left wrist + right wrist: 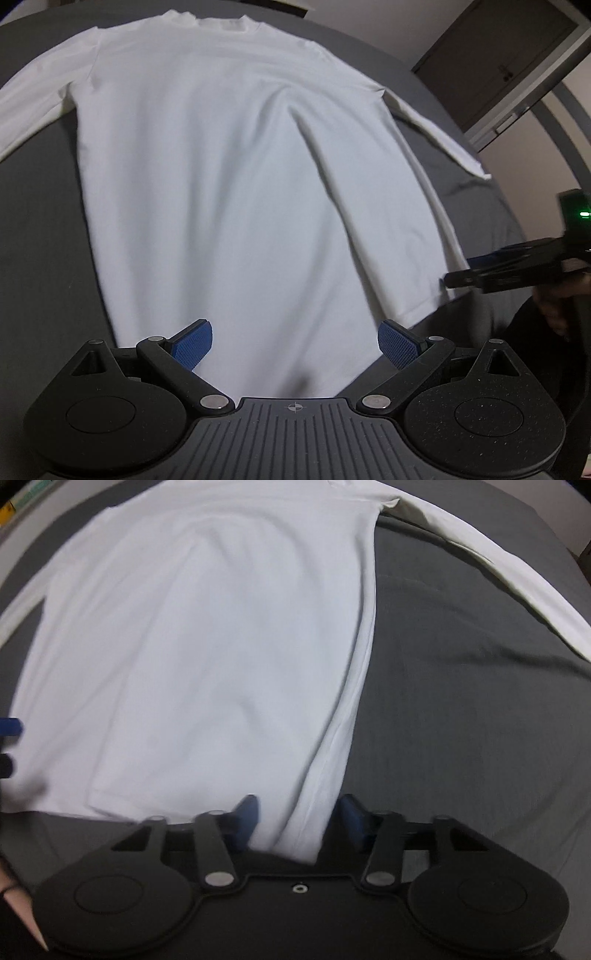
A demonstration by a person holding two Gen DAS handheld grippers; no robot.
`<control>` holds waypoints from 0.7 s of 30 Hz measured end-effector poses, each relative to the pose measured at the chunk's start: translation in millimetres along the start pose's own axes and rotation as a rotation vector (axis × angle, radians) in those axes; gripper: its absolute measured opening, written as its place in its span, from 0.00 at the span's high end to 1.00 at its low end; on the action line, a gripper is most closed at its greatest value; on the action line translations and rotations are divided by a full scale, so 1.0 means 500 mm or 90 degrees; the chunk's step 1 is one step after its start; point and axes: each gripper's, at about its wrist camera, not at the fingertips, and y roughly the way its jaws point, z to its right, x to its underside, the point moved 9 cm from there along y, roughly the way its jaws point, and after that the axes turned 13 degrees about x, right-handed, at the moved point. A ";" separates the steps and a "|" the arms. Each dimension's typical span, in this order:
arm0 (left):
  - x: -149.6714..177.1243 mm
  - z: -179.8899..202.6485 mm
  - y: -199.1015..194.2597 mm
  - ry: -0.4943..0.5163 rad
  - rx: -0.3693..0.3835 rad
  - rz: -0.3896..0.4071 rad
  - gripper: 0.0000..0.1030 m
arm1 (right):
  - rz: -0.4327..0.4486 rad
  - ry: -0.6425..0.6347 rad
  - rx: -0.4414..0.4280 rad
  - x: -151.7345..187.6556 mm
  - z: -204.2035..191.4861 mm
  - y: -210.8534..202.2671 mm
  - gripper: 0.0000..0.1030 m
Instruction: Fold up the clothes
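A white long-sleeved shirt lies spread flat on a dark grey sheet-covered bed, collar at the far end, both sleeves stretched outward. The left tongs hang wide open over the near hem, gripping nothing. The right tongs stand parted around the hem's right corner, blue pads either side of the cloth, not clamped.
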 end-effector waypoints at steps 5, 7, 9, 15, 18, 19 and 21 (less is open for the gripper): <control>0.008 -0.008 -0.002 -0.006 -0.005 -0.007 0.06 | -0.030 -0.028 -0.025 0.012 0.039 -0.008 0.96; 0.015 -0.013 -0.009 -0.006 -0.003 -0.008 0.06 | -0.039 -0.051 -0.026 0.015 0.063 -0.010 0.97; 0.013 -0.008 -0.001 -0.005 -0.002 -0.009 0.06 | -0.050 -0.075 -0.008 0.020 0.094 -0.005 0.97; 0.025 -0.010 0.007 0.000 -0.005 -0.032 0.06 | -0.110 -0.063 0.002 0.034 0.171 0.031 0.97; 0.033 -0.008 0.011 0.009 -0.004 -0.057 0.06 | -0.113 -0.038 -0.017 0.027 0.172 0.043 0.95; 0.036 -0.006 0.011 0.021 -0.004 -0.069 0.06 | -0.109 -0.032 -0.016 0.024 0.172 0.042 0.94; 0.040 0.006 0.007 0.070 -0.017 -0.091 0.06 | -0.076 -0.047 -0.009 0.018 0.169 0.024 0.81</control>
